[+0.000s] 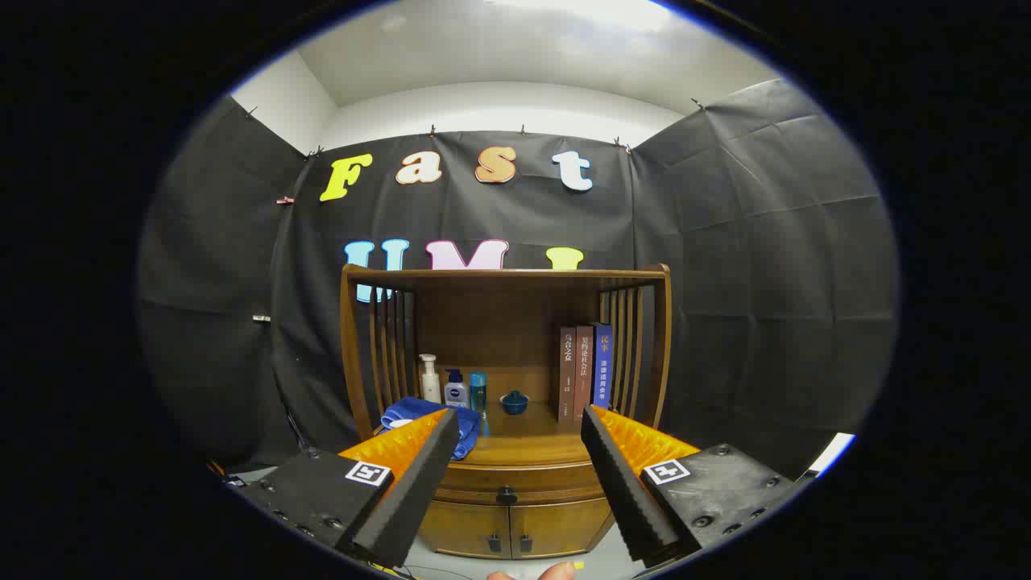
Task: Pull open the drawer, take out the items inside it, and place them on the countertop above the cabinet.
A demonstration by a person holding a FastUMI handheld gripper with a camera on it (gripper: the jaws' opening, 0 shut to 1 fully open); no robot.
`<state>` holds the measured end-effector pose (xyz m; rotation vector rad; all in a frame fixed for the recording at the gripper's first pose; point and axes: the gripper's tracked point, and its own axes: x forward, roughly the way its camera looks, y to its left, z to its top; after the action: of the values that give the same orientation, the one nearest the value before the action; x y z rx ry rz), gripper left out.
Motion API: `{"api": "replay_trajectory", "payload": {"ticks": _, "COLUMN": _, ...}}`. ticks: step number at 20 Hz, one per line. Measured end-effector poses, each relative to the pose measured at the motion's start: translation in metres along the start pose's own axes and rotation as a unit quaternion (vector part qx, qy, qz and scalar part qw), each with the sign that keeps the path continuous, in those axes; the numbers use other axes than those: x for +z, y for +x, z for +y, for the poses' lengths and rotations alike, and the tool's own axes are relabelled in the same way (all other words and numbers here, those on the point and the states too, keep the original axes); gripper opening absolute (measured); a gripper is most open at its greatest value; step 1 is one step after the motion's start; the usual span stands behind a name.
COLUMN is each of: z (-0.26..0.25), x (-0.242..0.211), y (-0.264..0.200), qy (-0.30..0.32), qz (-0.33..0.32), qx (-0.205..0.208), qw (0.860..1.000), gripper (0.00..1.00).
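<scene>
The gripper (515,451) hangs wide open and empty, well short of the wooden cabinet (507,387), whose shut drawer (515,481) looks stiff and fairly heavy, best pulled by its small dark knob (506,495).

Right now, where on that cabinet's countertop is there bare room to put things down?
The widest bare patch of countertop lies in front of the small blue lidded bowl, between the blue cloth and the books. The side by the bottles and cloth is crowded. The gripper hangs open before the drawer knob, jaws wide apart.
</scene>
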<state>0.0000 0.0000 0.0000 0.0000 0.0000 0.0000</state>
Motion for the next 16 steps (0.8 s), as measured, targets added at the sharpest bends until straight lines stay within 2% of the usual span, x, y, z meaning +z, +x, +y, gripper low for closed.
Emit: {"api": "replay_trajectory", "payload": {"ticks": 16, "z": -0.0027, "x": -0.0073, "y": 0.0005, "qy": -0.006, "qz": 0.002, "qx": -0.001, "qw": 1.0, "gripper": 0.98}}
